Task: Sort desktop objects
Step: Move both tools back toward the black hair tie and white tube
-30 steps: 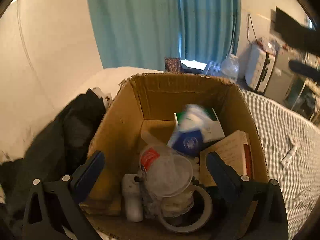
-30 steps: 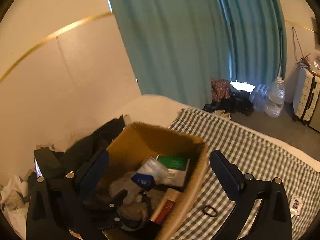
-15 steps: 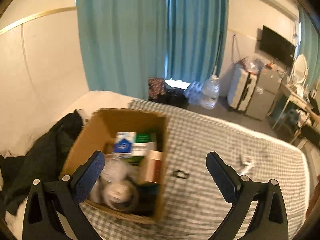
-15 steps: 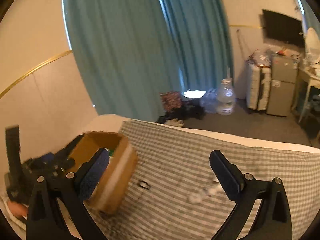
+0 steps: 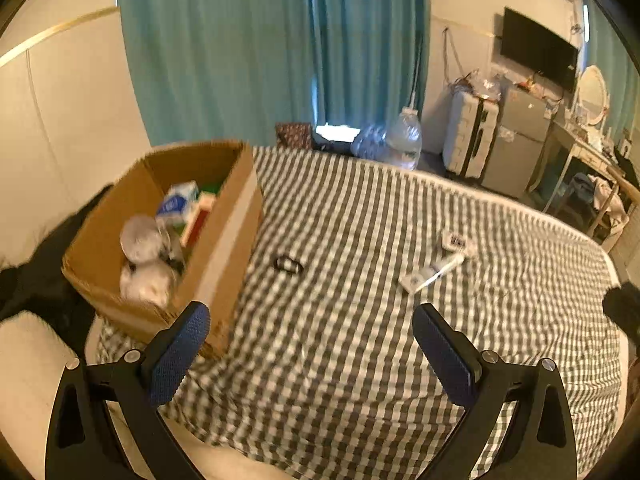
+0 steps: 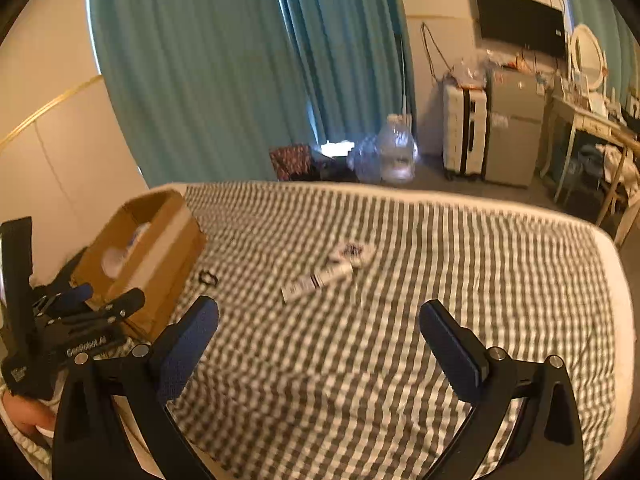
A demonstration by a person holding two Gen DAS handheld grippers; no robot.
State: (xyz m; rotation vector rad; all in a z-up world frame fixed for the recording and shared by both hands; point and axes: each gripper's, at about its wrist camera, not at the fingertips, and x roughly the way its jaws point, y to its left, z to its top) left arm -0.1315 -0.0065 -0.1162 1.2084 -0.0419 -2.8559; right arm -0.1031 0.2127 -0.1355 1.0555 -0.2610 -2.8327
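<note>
**Both grippers pulled back from the box**

A second ago the left gripper point(image 5: 310, 354) hung right over the cardboard box point(image 5: 224, 236), which filled the frame; now the box sits small at the left of the left wrist view, with checked bedding point(image 5: 360, 360) below the spread jaws. The right gripper point(image 6: 318, 344) has swung away too: the box has slid to the left edge, and the black ring point(image 6: 208, 279) and white packets point(image 6: 320, 276) now lie ahead at frame centre.
</note>
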